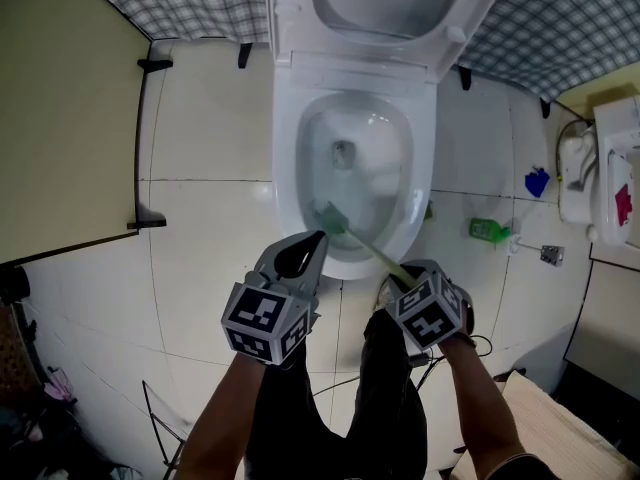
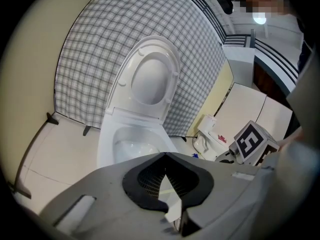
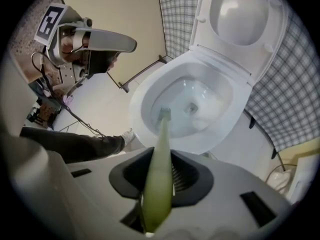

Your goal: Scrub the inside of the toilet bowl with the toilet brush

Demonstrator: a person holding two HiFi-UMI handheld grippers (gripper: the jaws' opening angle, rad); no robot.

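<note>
Toilet brush (image 1: 365,245) clamped in R gripper (image 1: 400,278), bristles in bowl (image 1: 290,168); L gripper (image 1: 305,248) jaws together, empty. White tile floor (image 1: 200,248), plaid wall (image 1: 190,3).

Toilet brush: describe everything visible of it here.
The toilet brush is pale green, plastic-looking: a long slim handle ending in a small darker bristle head. The right gripper is shut on the handle's upper end. It slants down past the front rim into the toilet bowl, head low inside; whether it touches porcelain is unclear.

No legible text, brand, number or sign anywhere.
</note>
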